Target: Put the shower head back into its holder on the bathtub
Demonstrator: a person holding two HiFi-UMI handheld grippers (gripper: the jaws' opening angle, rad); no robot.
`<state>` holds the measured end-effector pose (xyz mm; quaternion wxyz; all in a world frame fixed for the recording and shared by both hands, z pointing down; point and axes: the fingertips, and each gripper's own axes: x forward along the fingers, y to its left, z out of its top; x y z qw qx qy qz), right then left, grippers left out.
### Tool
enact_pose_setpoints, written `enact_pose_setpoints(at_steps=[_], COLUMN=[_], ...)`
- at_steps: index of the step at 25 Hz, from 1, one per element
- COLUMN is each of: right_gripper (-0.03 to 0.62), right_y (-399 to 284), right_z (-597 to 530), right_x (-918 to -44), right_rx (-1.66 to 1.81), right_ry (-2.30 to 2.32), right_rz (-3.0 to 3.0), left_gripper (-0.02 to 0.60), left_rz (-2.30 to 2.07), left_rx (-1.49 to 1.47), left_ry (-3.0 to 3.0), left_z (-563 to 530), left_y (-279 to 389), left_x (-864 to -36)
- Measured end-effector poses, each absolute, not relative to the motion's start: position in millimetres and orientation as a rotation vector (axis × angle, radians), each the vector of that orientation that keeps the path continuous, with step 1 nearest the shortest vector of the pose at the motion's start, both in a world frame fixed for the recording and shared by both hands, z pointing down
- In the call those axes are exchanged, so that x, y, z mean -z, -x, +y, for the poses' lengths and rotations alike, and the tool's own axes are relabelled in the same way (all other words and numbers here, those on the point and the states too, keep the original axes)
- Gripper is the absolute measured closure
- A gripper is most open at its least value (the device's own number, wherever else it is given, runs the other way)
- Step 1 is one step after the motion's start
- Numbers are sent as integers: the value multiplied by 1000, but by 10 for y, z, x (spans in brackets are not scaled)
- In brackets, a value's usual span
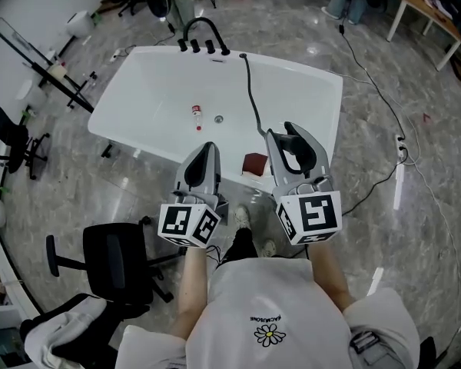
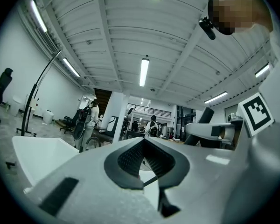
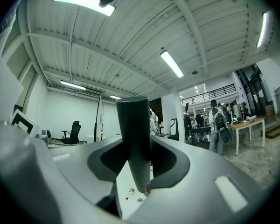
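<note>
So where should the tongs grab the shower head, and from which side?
Hold the shower head by its straight dark handle, squeezing across the round sides. That is where the right tongs are clamped now. That part is slim and even, so both pads can sit flat on it. It is probably best to come from the side away from the hose, so it doesn't tangle.

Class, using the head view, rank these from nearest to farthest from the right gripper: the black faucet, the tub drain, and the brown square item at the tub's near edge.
1. The brown square item, at the near edge of the bathtub, just left of the right gripper.
2. The drain, on the tub floor, further left.
3. The black faucet, on the far rim.
</note>
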<state>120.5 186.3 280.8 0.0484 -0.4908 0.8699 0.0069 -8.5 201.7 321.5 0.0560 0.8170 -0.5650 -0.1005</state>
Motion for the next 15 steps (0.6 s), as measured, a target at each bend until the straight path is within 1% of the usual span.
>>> enact_pose_setpoints(at_steps=[8,12,15], right_gripper=[465,465,465], right_y=[-956,-712,-469], right_z=[1182,792,516], right_x=[-2710,-2567,-2632], right_rx=[-47,-91,-94], right_ry=[1542,1566,1576], right_rz=[2640,2620,2650], left_gripper=[582,581,581], left_rz=[-1674,-1660,-1659], left_rx=[393,356,318], left_ry=[-2427,-2431,-2403], left_z=[1205,849,654], left_y=[479,740,967], left_x=[-3202,-3267,-3432])
